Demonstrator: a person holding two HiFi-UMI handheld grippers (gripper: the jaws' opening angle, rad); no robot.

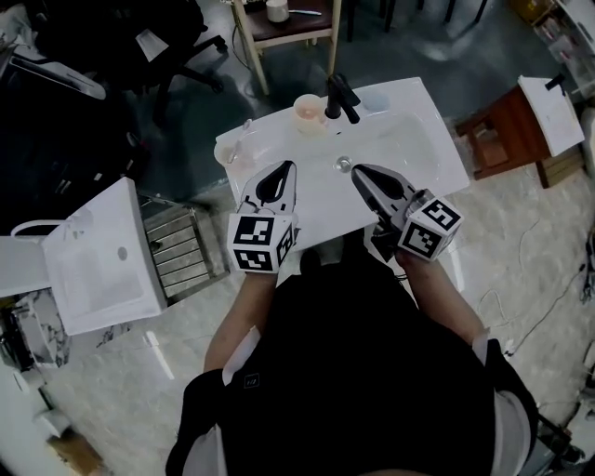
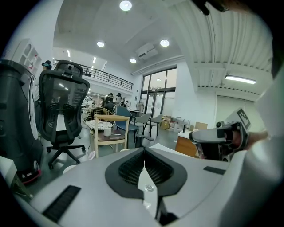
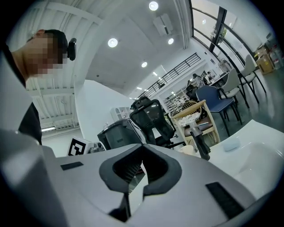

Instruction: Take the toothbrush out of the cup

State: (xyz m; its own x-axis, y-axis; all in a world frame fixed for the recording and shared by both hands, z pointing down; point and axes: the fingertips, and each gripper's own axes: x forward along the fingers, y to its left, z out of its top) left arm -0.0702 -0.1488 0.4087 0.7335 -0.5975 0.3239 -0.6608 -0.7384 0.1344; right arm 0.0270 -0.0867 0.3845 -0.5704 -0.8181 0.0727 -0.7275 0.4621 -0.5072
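A pale cup point(image 1: 309, 110) stands on the back rim of the white washbasin point(image 1: 409, 149), just left of the black tap point(image 1: 340, 97). I cannot make out a toothbrush in it from here. My left gripper point(image 1: 290, 165) and right gripper point(image 1: 356, 170) hover side by side over the basin's near half, both shut and holding nothing. In the left gripper view the jaws point(image 2: 143, 150) meet with nothing between them. The right gripper view shows its jaws point(image 3: 143, 146) shut too, with the tap point(image 3: 199, 142) and the cup point(image 3: 190, 150) beyond them.
A small clear object point(image 1: 244, 138) lies on the basin's left ledge. A second white basin unit point(image 1: 102, 256) stands at the left, a brown wooden stool point(image 1: 507, 130) at the right, a wooden chair point(image 1: 284, 28) behind the basin, and a black office chair point(image 2: 62, 111) further off.
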